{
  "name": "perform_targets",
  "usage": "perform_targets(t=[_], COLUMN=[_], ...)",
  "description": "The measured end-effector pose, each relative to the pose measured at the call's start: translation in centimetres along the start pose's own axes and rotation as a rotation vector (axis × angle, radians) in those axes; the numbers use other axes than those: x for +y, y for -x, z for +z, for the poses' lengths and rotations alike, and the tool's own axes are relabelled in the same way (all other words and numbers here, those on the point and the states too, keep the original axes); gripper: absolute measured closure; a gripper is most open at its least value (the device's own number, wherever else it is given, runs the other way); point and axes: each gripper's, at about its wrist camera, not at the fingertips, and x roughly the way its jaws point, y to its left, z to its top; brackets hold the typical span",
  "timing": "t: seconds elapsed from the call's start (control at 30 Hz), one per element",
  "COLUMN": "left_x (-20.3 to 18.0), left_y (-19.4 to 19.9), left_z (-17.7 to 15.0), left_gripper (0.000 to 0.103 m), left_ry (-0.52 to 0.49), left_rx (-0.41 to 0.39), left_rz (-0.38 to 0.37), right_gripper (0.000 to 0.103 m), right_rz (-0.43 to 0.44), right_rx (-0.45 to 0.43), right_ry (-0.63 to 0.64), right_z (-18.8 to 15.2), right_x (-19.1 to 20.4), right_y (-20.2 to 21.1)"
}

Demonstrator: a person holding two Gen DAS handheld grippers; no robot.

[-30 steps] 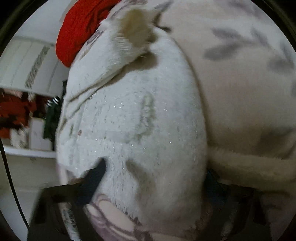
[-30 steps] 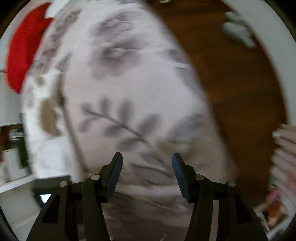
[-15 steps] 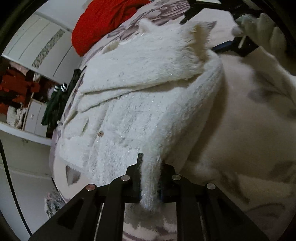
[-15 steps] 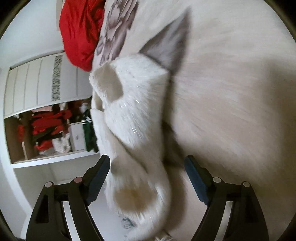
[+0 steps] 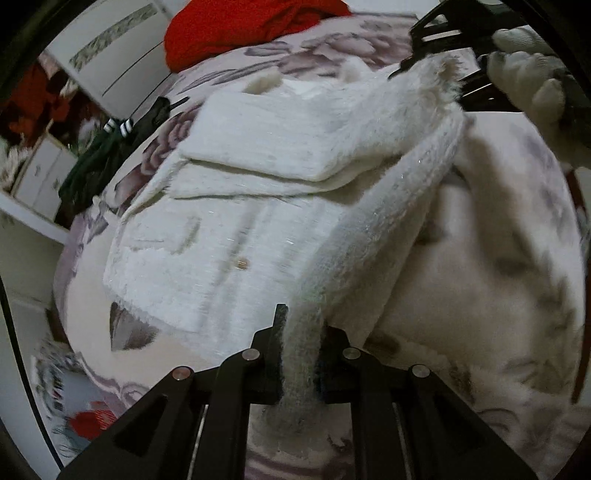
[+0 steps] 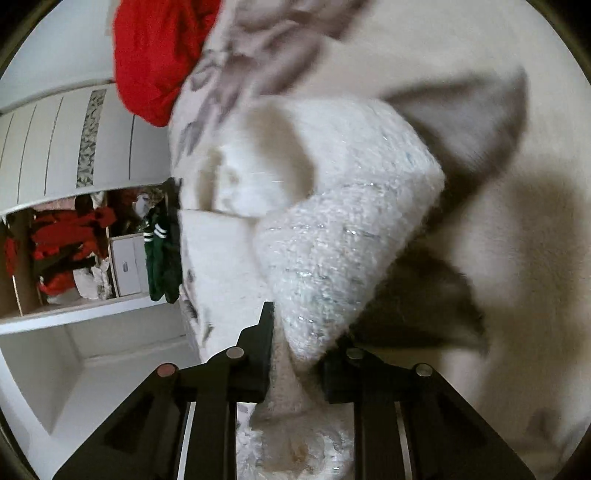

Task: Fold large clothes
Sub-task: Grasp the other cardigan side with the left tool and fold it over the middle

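Note:
A white fluffy cardigan point(image 5: 229, 236) with a small button lies spread on a bed with a grey floral cover point(image 5: 509, 266). A sleeve is folded across its upper part. My left gripper point(image 5: 301, 354) is shut on the cardigan's near edge, lifted off the bed. My right gripper point(image 6: 299, 354) is shut on the cardigan's far edge point(image 6: 332, 258). In the left wrist view it shows at the top right point(image 5: 436, 62), held by a gloved hand point(image 5: 535, 66). The edge between the two grippers is lifted and stretched.
A red garment point(image 5: 236, 26) lies at the far end of the bed, also in the right wrist view point(image 6: 155, 55). A dark green garment with white stripes point(image 5: 107, 155) hangs off the bed's left side. A white wardrobe point(image 6: 48, 147) and open shelves with clothes point(image 6: 62, 254) stand beyond.
My right gripper has closed on the cardigan's far edge; it was open half a second ago. My left gripper has kept its hold and the edge is now lifted between both grippers.

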Motion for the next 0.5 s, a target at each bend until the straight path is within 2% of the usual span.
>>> perform_targets(t=[0.13,0.23,0.33,0.4,0.5], left_x=[6.8,12.0,17.6,21.3,26.6], left_y=[0.6,-0.4,-2.7,-5.0,-10.6], left_z=[2.2,4.0,5.1,5.5,5.7], left_gripper=[0.093,0.094,0.094,0.094,0.093], left_ry=[0.108,0.187,0.271,0.327,0.386], left_rx=[-0.005,0.005,0.025,0.049,0.12], left_rz=[-0.067,-0.102,-0.109,-0.107,-0.13], right_gripper=[0.082,0.082,0.082,0.082,0.082], right_rz=[-0.098,-0.201,-0.291,-0.364,-0.476], right_rx=[0.012,0.026,0.057,0.085,0.122], right_ry=[0.065,0.125,0.154,0.169,0.154], right_z=[0.8,1.6,2.8,3.6,4.1], right_x=[9.1,16.2,22.5,25.4,26.9], right_y=[-0.1,-3.3,-10.0,-15.2,-22.7])
